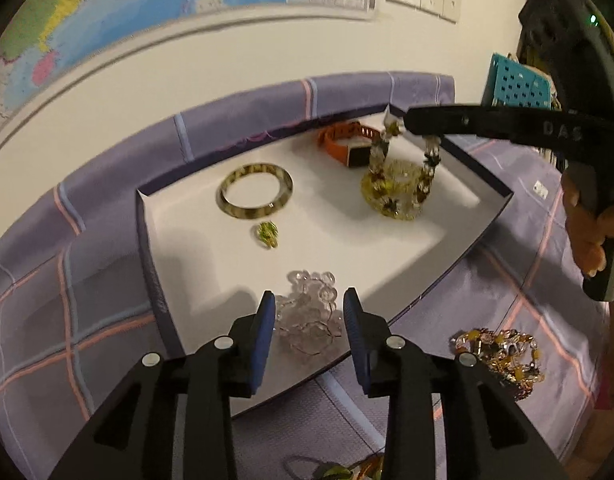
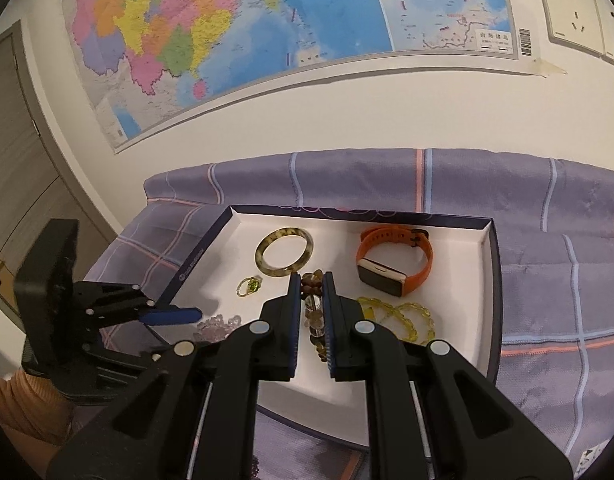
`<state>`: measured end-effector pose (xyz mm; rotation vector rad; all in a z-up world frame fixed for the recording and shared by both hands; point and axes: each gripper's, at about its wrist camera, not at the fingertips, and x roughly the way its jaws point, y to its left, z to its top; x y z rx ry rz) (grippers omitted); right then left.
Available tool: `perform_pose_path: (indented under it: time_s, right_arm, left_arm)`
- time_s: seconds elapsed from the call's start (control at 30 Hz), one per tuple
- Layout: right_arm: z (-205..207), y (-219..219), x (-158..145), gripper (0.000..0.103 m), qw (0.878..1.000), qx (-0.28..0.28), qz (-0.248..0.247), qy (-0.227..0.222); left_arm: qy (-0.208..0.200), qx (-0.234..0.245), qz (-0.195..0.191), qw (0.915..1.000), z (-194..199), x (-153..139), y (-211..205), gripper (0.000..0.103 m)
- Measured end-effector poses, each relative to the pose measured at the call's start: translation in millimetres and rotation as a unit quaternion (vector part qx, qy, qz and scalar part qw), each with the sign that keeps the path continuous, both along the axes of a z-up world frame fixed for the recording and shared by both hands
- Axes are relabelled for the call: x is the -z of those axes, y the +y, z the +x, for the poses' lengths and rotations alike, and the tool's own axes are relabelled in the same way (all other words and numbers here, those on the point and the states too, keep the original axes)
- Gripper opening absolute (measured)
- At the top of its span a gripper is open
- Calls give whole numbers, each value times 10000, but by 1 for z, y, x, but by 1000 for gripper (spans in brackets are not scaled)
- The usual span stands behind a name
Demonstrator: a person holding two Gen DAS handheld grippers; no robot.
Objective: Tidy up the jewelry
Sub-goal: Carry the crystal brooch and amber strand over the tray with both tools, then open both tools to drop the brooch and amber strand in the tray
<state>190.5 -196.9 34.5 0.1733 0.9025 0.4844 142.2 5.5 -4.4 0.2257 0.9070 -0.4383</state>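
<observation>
A white tray with a dark rim (image 1: 147, 240) (image 2: 493, 280) lies on purple plaid cloth. My left gripper (image 1: 309, 300) is open low over the tray's near corner. A clear bead bracelet (image 1: 307, 316) (image 2: 219, 324) lies between its blue pads, untouched. My right gripper (image 2: 311, 280) (image 1: 407, 122) is shut on a brown-and-clear bead bracelet (image 2: 313, 312) (image 1: 377, 152). That bracelet hangs over a yellow bead bracelet (image 1: 391, 204) (image 2: 399, 314). In the tray too are a mottled green bangle (image 1: 223, 196) (image 2: 263, 256), a small green ring (image 1: 267, 234) and an orange watch (image 1: 347, 144) (image 2: 421, 268).
A heap of gold and amber jewelry (image 1: 499, 356) lies on the cloth right of the tray, and another piece (image 1: 339, 470) sits at the near edge. A teal perforated basket (image 1: 515, 84) stands at the back right. The wall with a map is close behind.
</observation>
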Motion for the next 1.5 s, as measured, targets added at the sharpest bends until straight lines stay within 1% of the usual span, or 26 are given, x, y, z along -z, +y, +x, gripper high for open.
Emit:
perform_pose_path:
  time_s: [0.03,0.07,0.23,0.3,0.4,0.53,0.67,0.87,0.97,1.0,1.03,1.1,1.13,1.17,1.2,1.23,1.27,1.3,1.37,1.5]
  right_arm:
    - [0,0,1,11,10000,-12,-2,2]
    - [0,0,1,11,10000,-22,-7,6]
    - [0,-1,2,11,10000,-40,-6,22]
    - [0,0,2,11,10000,-51,-12,19]
    - [2,-1,3,11,10000,-12,6,23]
    - [6,-6,8,11,9999,116,-31,72]
    - [11,-16,16,11,9993,311,-70,181]
    - [15,-29,30,12,9974,580,-206,378]
    - [16,-34,36,18,9960,726,-275,443]
    - [16,-35,36,21,9957,756,-302,452]
    - [15,-37,38,22,9951,813,-338,460]
    - [14,-38,38,22,9951,807,-340,454]
    - [13,-38,38,22,9952,804,-329,444]
    - [11,-39,37,22,9954,798,-314,420]
    - [9,-39,35,23,9958,775,-283,387]
    - [7,-39,33,25,9961,765,-264,356]
    - [4,-39,29,30,9963,769,-245,307]
    - [0,-39,25,31,9966,757,-212,255]
    - [-7,-36,18,32,9975,670,-181,152]
    - [-28,-30,3,40,9988,455,-165,-51]
  left_arm:
    - [18,-8,16,10000,1,1,-1,32]
    - [40,-8,28,10000,2,2,-1,29]
    - [-8,-80,145,9999,9,8,-2,26]
    - [-21,-151,204,9997,13,8,-2,22]
    - [-31,-228,220,9995,21,8,-3,21]
    - [-141,-288,400,9987,28,8,-10,17]
    - [-146,-321,495,9982,39,9,-16,16]
    - [-94,-446,443,9980,57,7,-20,16]
    - [-68,-553,253,9981,61,5,-18,16]
    - [-100,-550,197,9982,60,3,-18,16]
    - [-155,-533,155,9983,58,1,-18,16]
    - [-234,-507,88,9984,53,-3,-17,19]
    - [-285,-492,33,9984,49,-7,-16,22]
    - [-337,-499,2,9982,46,-10,-15,24]
    - [-406,-497,-38,9979,41,-14,-14,24]
    - [-444,-484,-94,9978,39,-18,-12,28]
    - [-467,-488,-136,9976,36,-21,-11,34]
    - [-523,-509,-208,9971,30,-26,-8,35]
    - [-629,-511,-235,9964,21,-32,-6,36]
    - [-858,-466,-352,9946,-5,-45,-1,43]
